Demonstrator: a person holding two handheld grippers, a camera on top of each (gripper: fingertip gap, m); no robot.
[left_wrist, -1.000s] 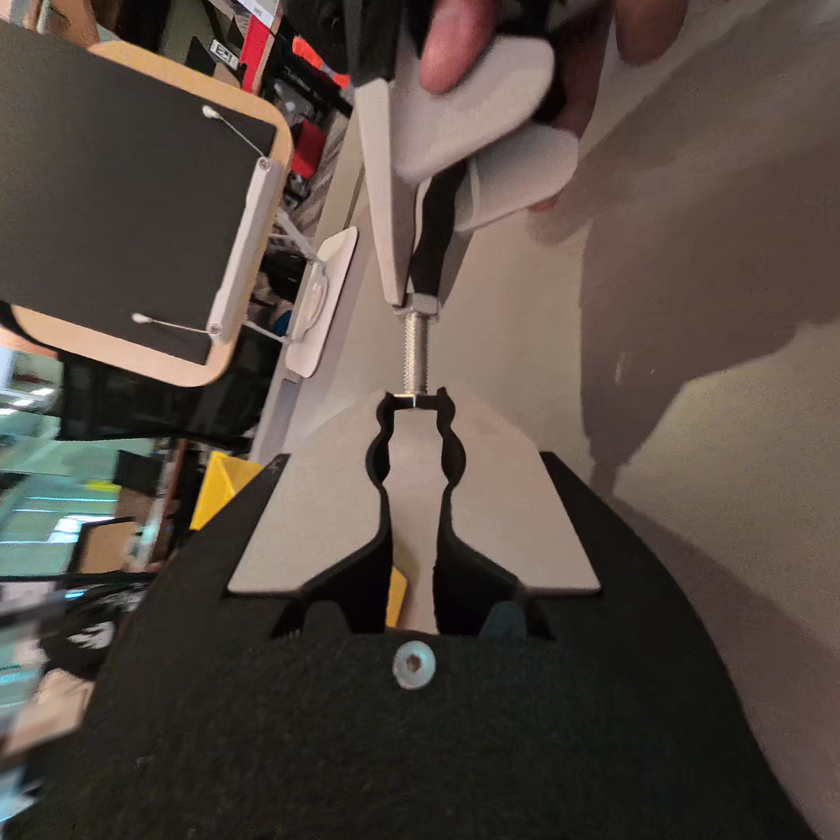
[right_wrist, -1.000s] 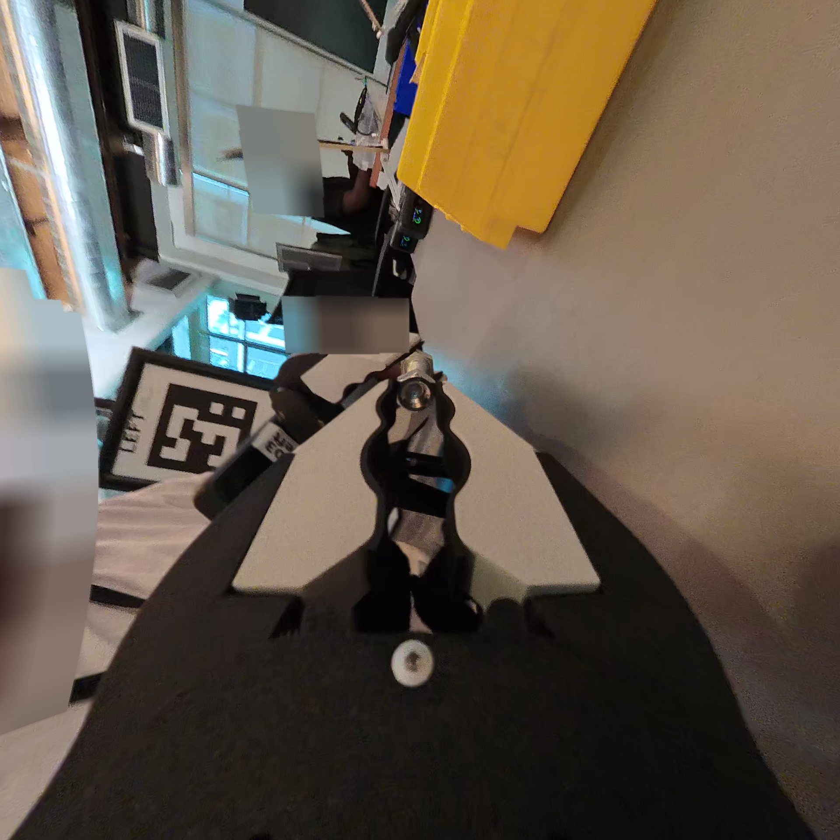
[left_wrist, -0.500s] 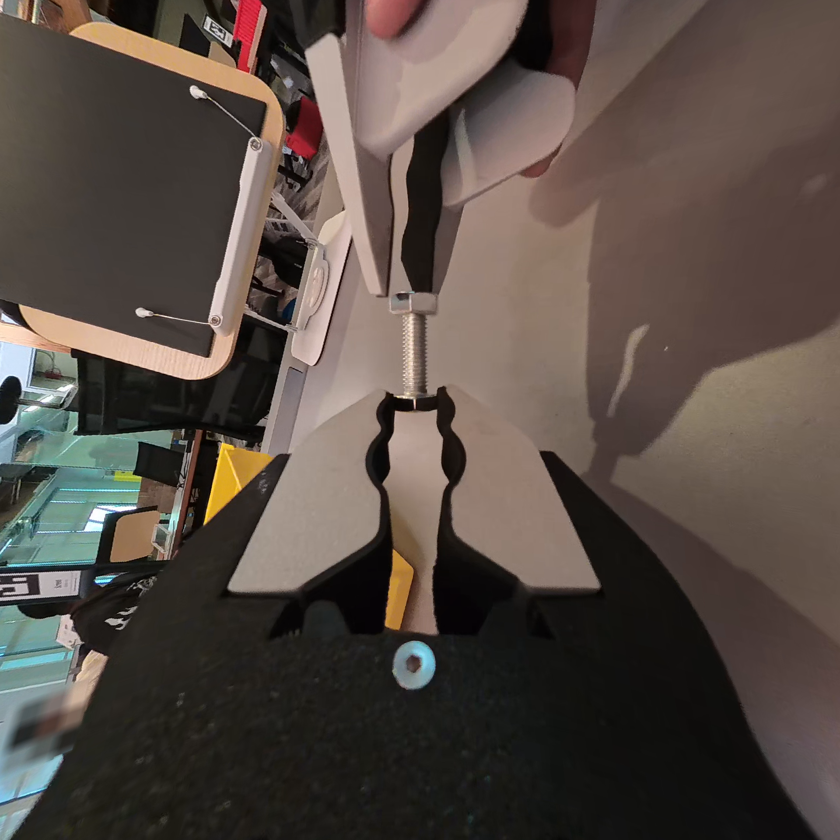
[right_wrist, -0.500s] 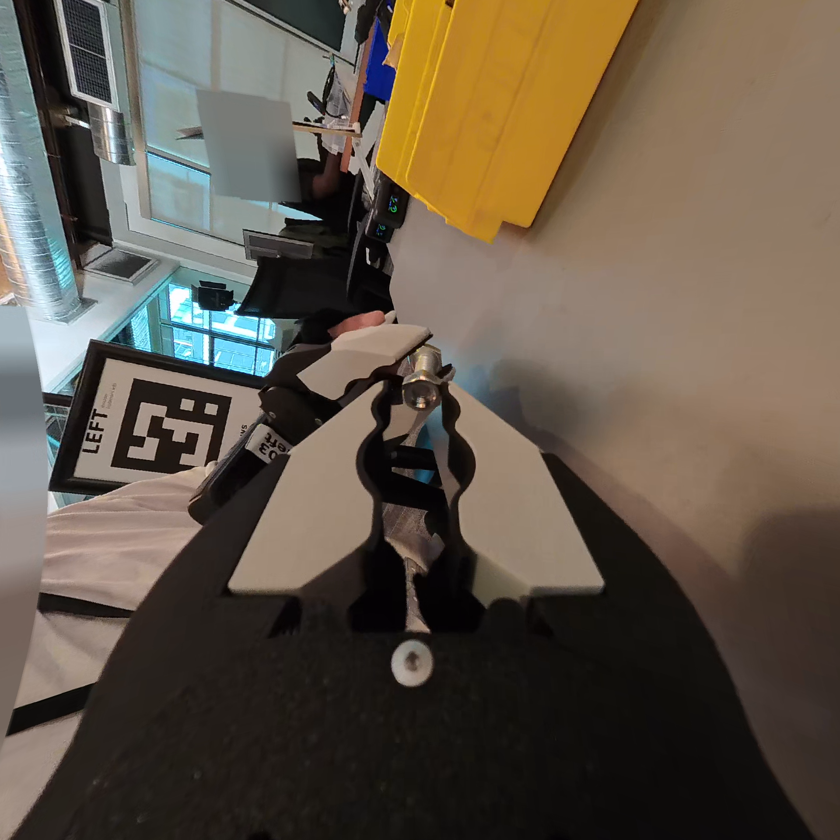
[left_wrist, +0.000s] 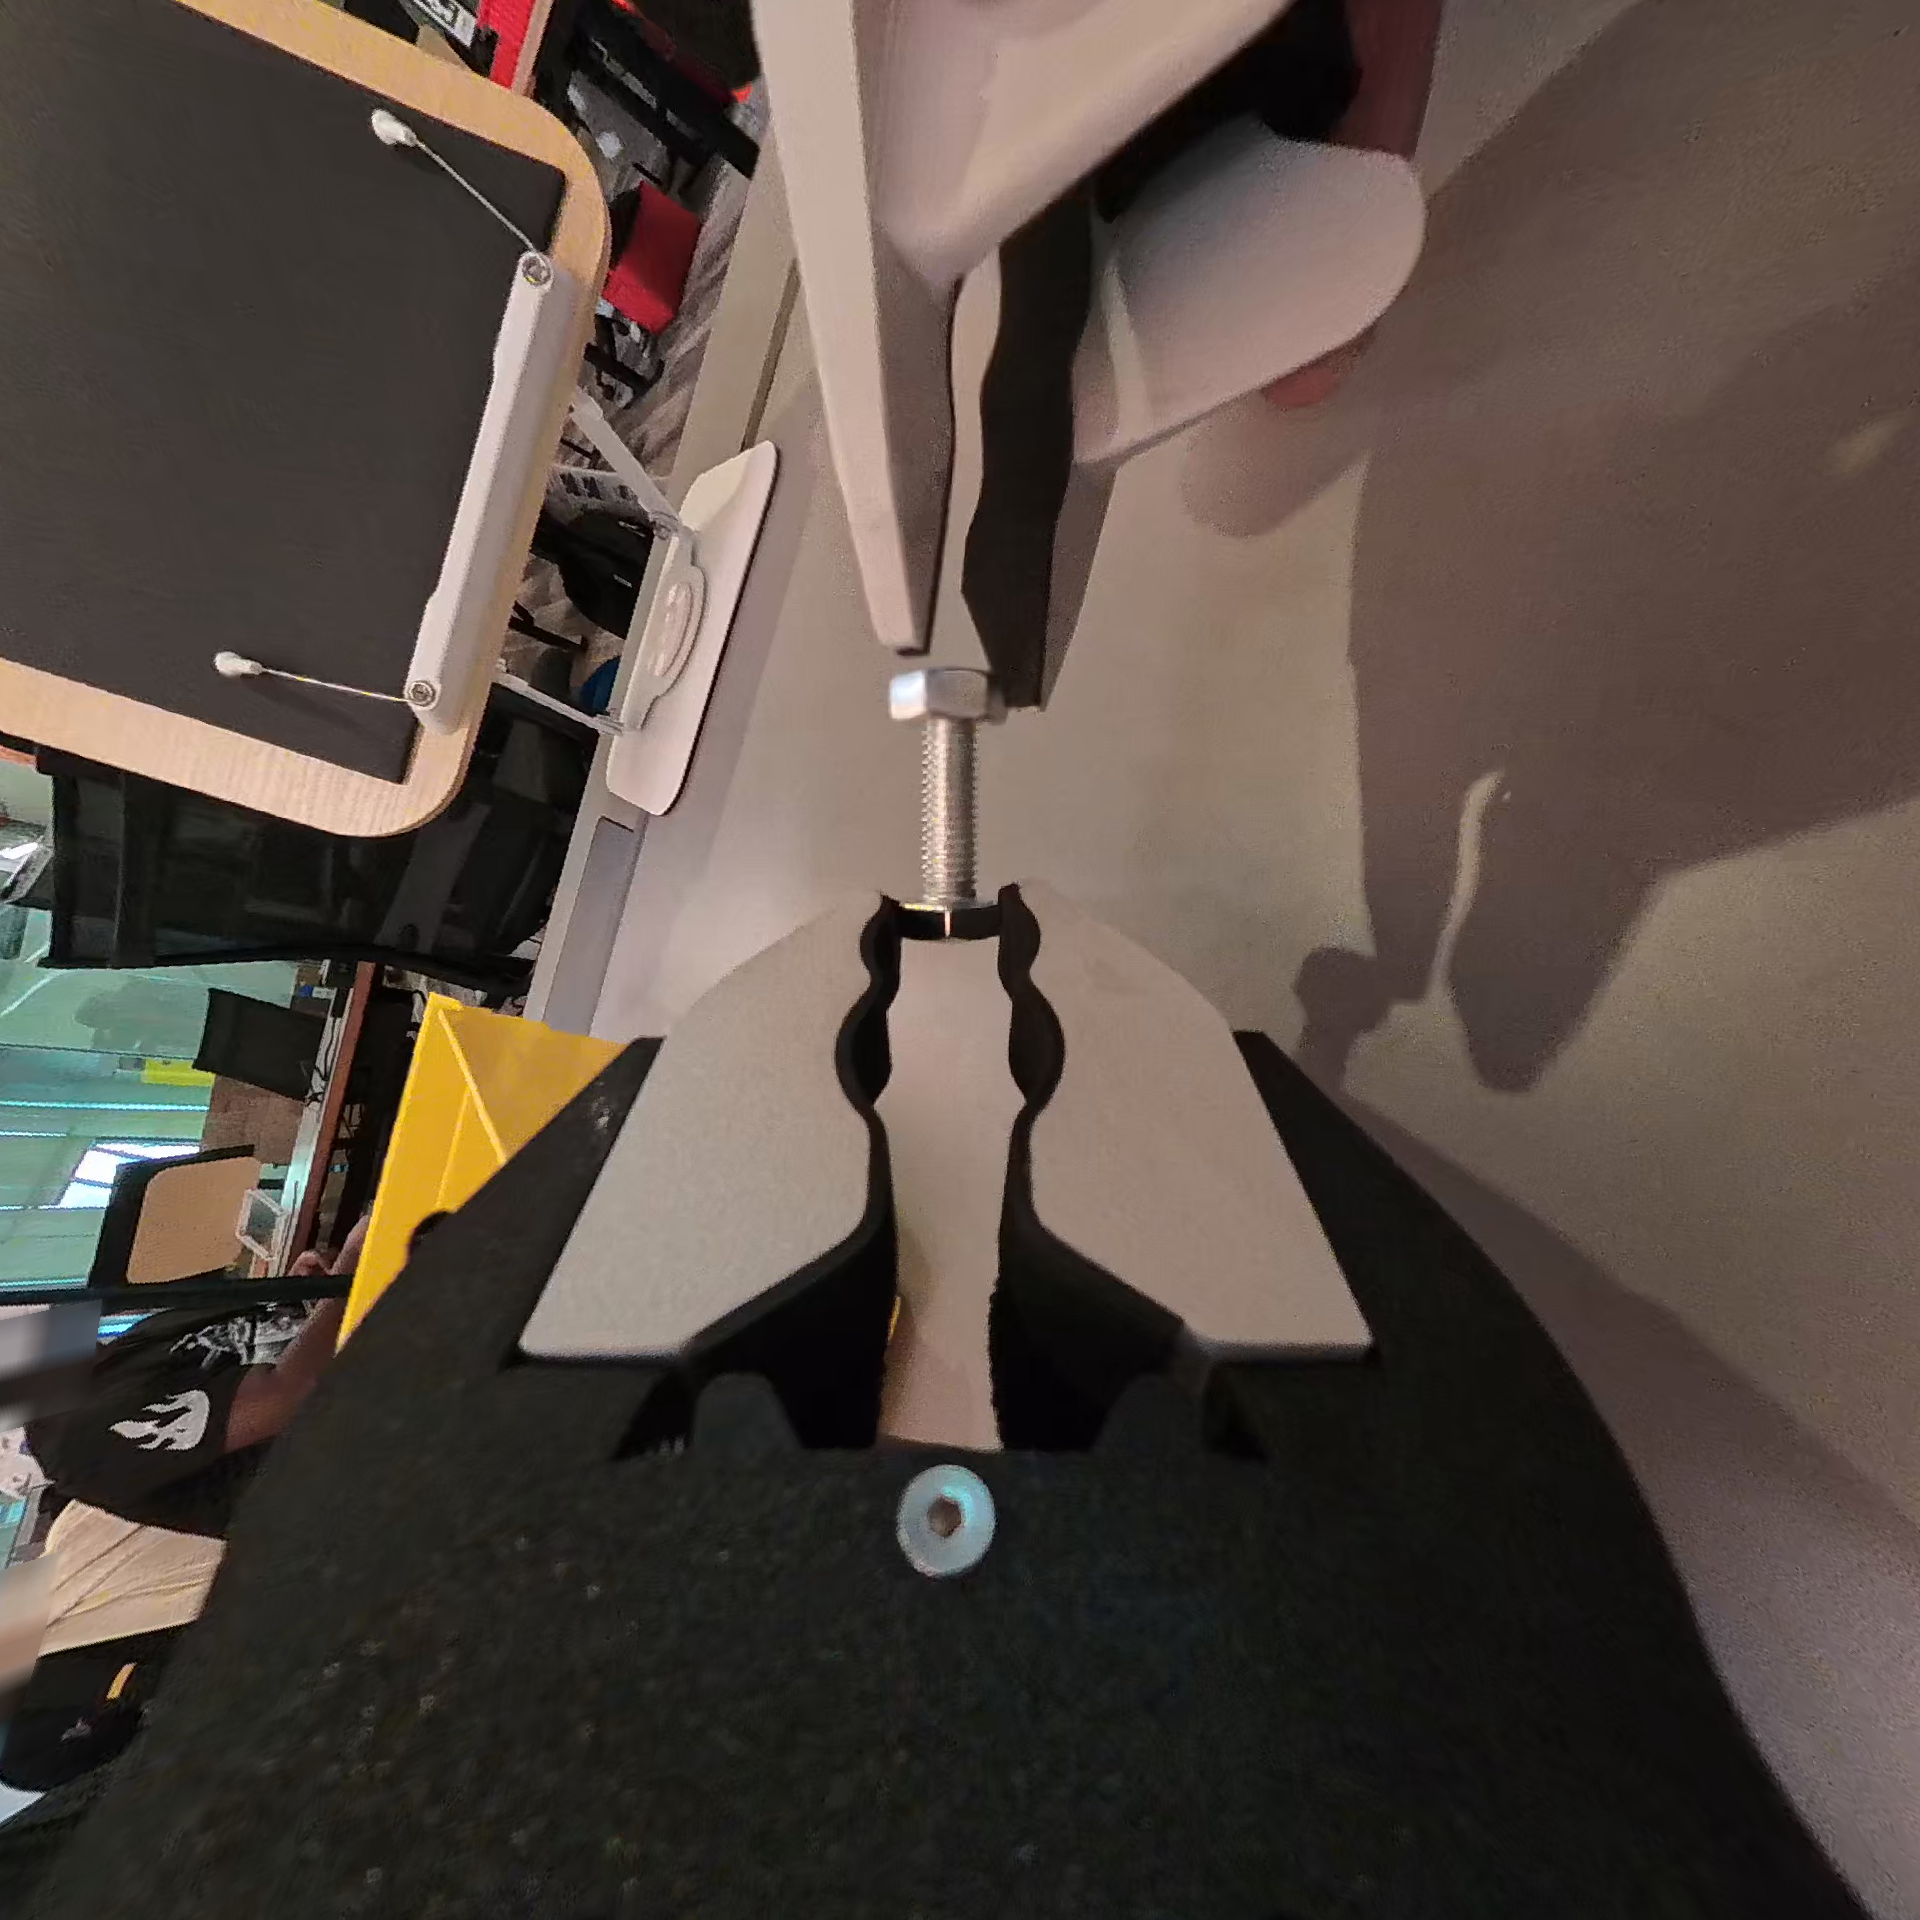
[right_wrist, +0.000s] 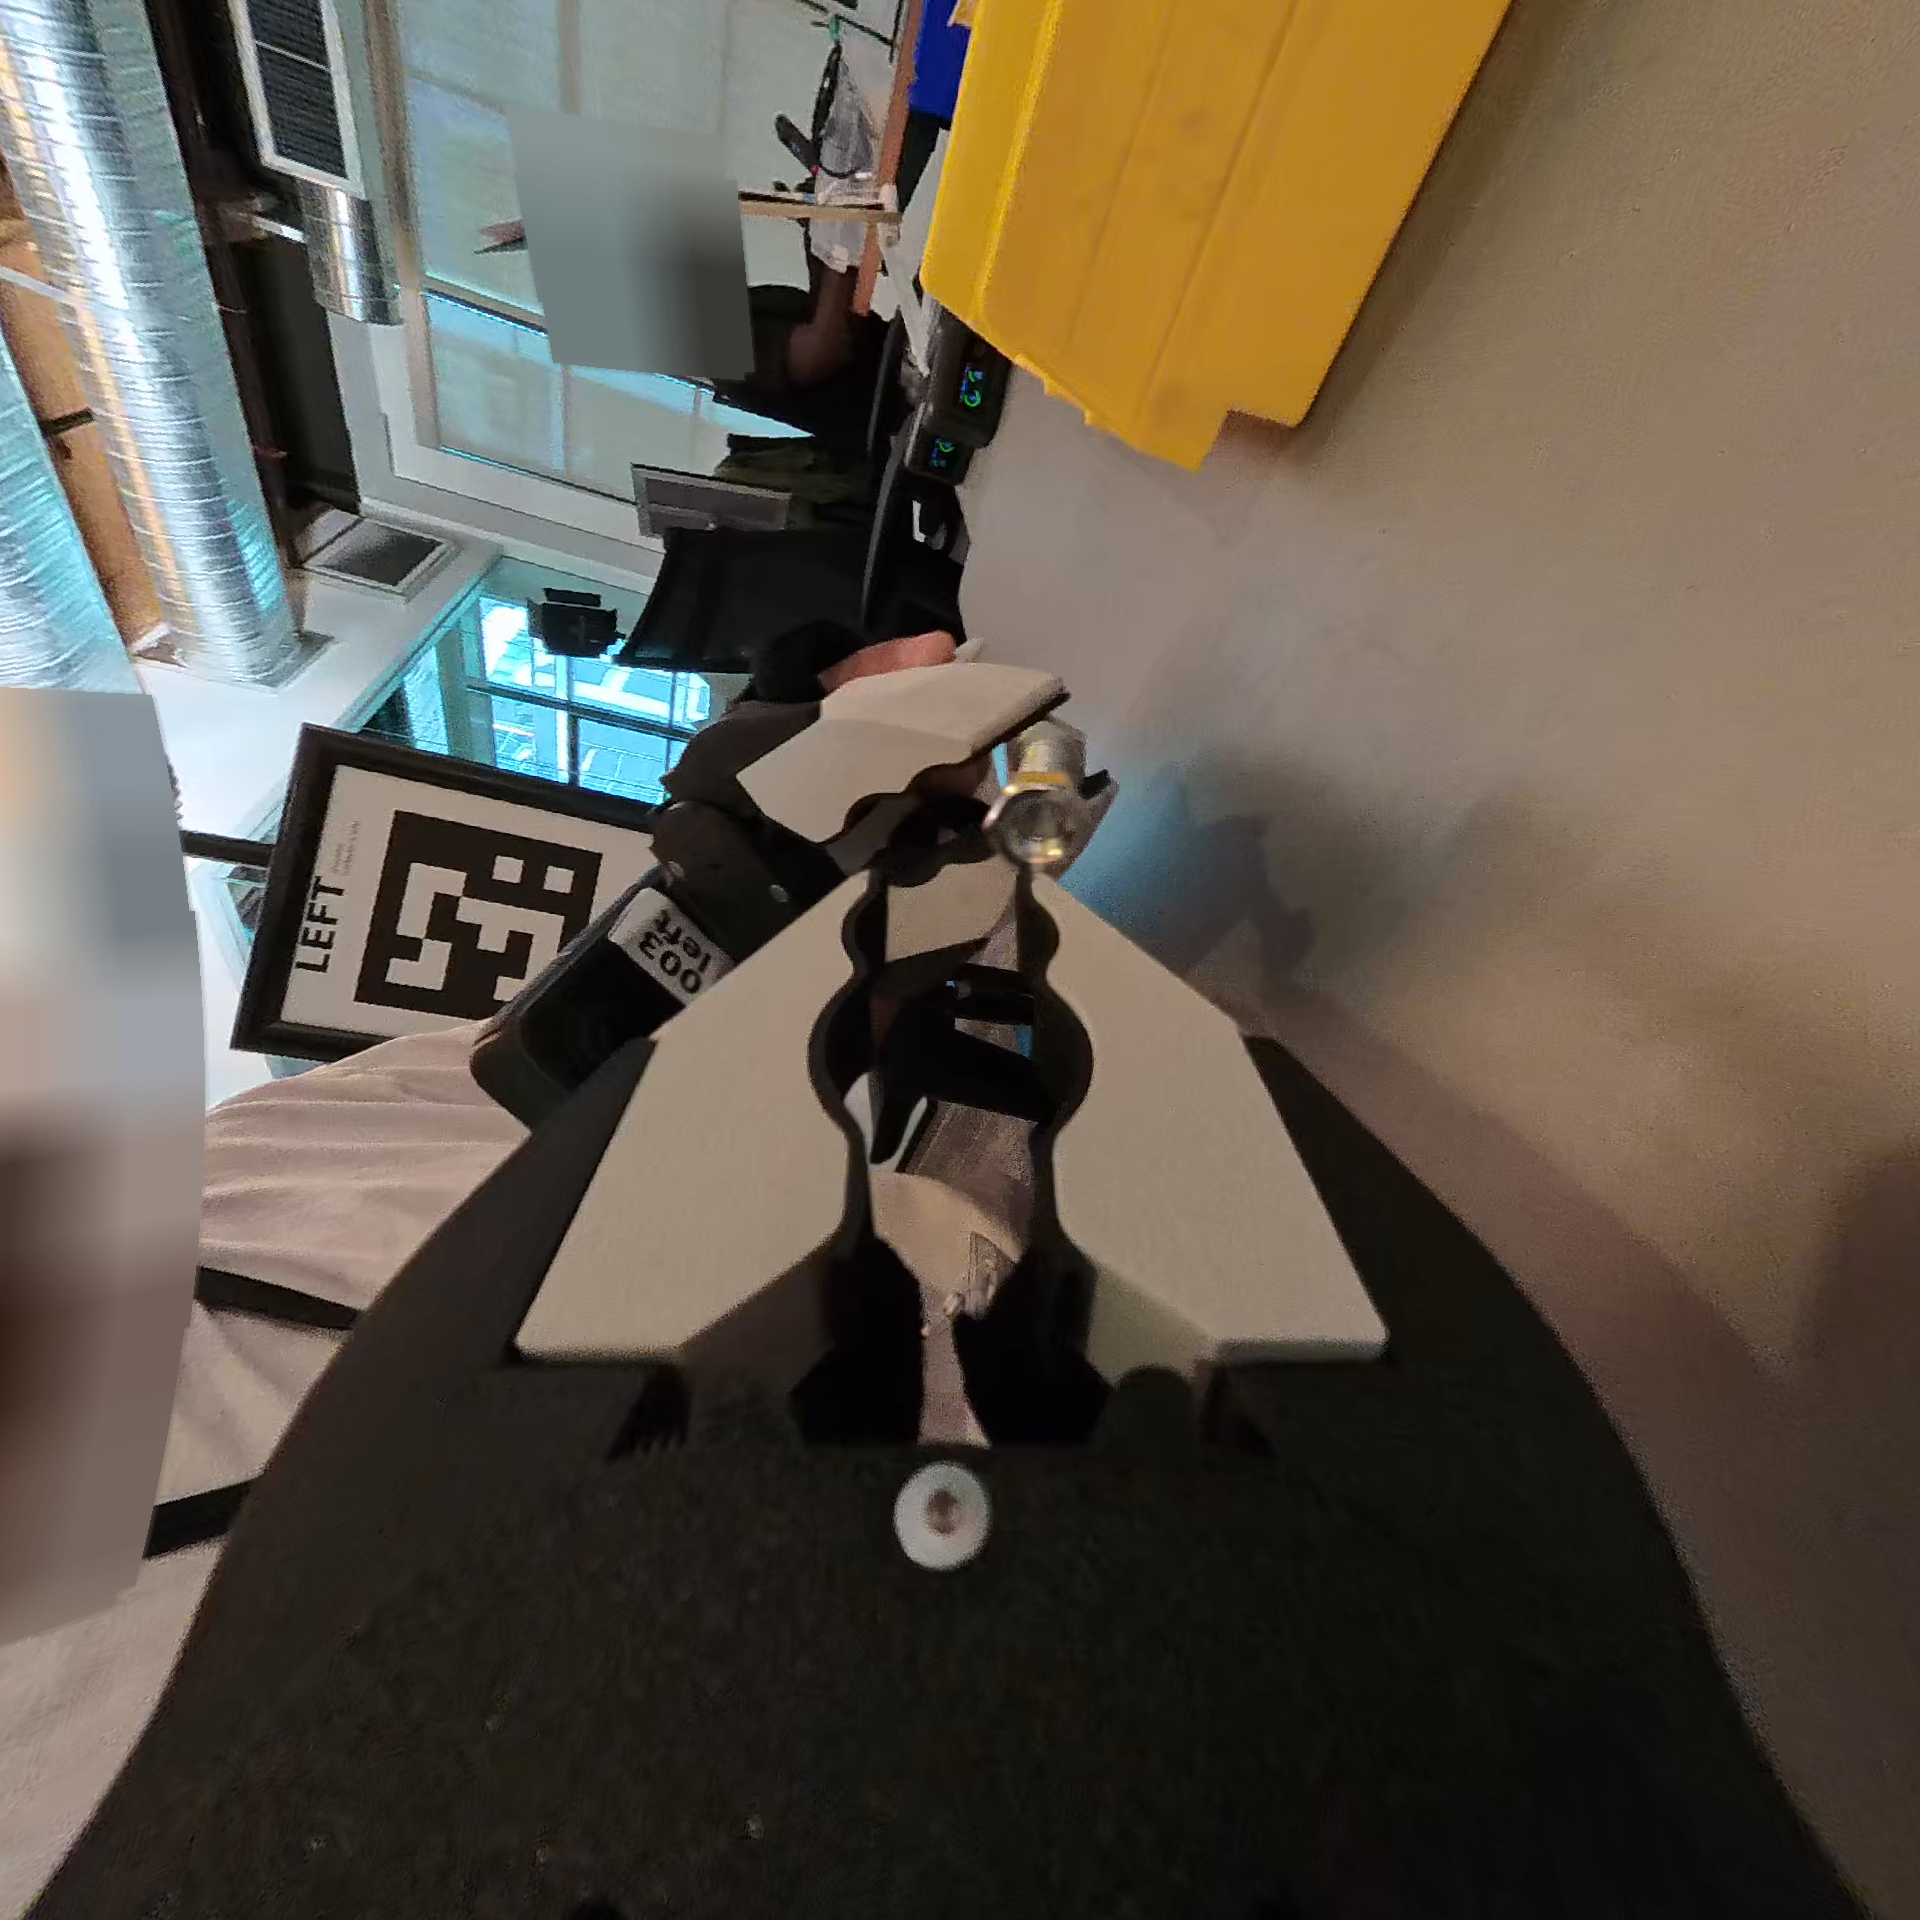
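Note:
A silver bolt (left_wrist: 948, 810) hangs in the air between my two grippers. My left gripper (left_wrist: 943, 912) is shut on a thin nut (left_wrist: 940, 921) at the bolt's threaded end. My right gripper (left_wrist: 951, 660) comes down from above, its tips pinching the edge of the bolt head (left_wrist: 940, 694). In the right wrist view the bolt head (right_wrist: 1039, 831) sits at the very tips of my right gripper (right_wrist: 951, 883), against the right fingertip. The left gripper's fingers (right_wrist: 914, 727) reach in from the left behind it. A hand (left_wrist: 1309, 384) holds the right gripper.
A beige table (left_wrist: 1610, 1143) lies under both grippers. Yellow bins (right_wrist: 1195, 208) stand at its far edge, and another yellow bin (left_wrist: 457, 1101) stands off to the left. A black board in a wooden frame (left_wrist: 260, 395) and a white holder (left_wrist: 686, 623) are on the left. A black-and-white marker plate (right_wrist: 447, 894) is fixed to the left gripper. There is about 4 centimeters between the tips of the two grippers.
The right gripper has drawn closer to the left wrist camera. The bolt head has slid from between the right gripper's tips to their very end, toward the right fingertip. The left gripper keeps hold of the nut.

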